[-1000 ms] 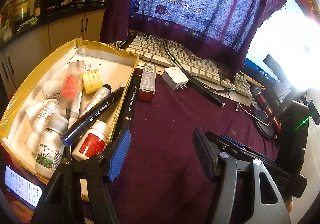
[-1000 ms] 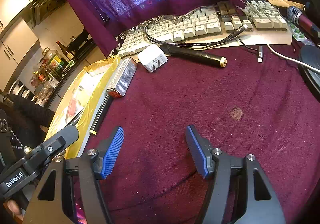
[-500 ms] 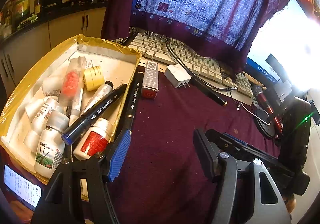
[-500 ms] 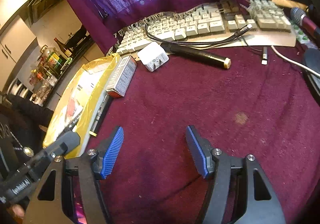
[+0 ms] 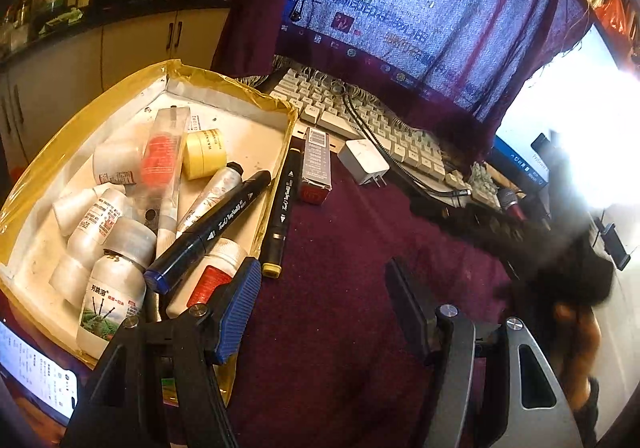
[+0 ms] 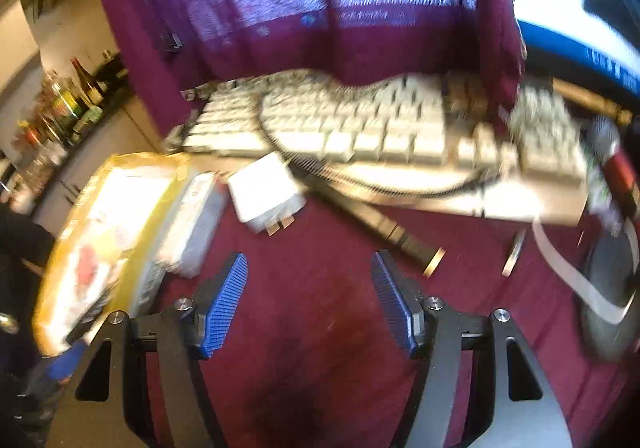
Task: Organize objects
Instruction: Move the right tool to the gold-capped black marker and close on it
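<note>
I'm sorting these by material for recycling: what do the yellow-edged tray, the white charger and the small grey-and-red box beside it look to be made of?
Tray: likely foam or card, matte white inside, rim wrapped in glossy, wrinkled yellow tape. White charger: smooth hard plastic with a slight sheen, and metal prongs. Small grey-and-red box: printed cardboard by its sharp folded edges; the finish is hard to judge.

The left gripper (image 5: 322, 302) hangs with jaws apart over maroon cloth (image 5: 340, 328), beside a yellow-edged box (image 5: 236, 88) of bottles and 1 marker (image 5: 208, 232).
</note>
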Demonstrator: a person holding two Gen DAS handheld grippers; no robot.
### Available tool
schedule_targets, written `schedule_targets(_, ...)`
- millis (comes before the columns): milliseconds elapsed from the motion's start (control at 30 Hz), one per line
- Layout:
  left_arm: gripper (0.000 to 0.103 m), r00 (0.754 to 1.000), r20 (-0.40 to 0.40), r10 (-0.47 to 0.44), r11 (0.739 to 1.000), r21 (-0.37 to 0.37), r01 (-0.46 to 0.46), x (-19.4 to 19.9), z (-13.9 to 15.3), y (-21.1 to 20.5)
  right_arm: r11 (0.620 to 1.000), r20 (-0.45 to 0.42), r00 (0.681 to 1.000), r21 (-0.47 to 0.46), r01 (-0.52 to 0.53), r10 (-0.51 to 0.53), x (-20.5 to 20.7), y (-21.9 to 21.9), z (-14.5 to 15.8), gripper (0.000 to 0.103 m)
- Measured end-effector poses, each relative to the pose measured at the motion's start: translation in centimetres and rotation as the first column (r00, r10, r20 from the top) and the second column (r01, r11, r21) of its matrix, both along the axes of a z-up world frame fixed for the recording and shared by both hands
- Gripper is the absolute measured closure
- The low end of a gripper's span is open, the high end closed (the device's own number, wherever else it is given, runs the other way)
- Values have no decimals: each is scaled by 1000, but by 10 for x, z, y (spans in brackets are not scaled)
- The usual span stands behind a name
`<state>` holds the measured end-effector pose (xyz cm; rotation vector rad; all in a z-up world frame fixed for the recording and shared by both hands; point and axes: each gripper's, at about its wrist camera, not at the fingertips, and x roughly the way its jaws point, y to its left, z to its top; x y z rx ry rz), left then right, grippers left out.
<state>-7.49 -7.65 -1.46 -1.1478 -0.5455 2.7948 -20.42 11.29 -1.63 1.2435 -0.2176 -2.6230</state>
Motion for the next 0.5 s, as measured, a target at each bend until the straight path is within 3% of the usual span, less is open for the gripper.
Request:
schedule_targets(100, 44, 1000, 0, 7, 1000, 0, -7, 2, 0, -6, 997, -16, 1000, 79, 19, -17, -13, 9, -3, 39)
schedule_targets(333, 44, 1000, 11, 18, 1000, 13, -18, 2, -3, -11, 998, 44, 999, 65, -21, 18, -32, 27, -29, 39)
schedule_targets(500, 44, 1000, 16, 14, 1000, 2, -14, 3, -4, -7, 986, 25, 999, 165, -38, 35, -23, 11, -30, 72)
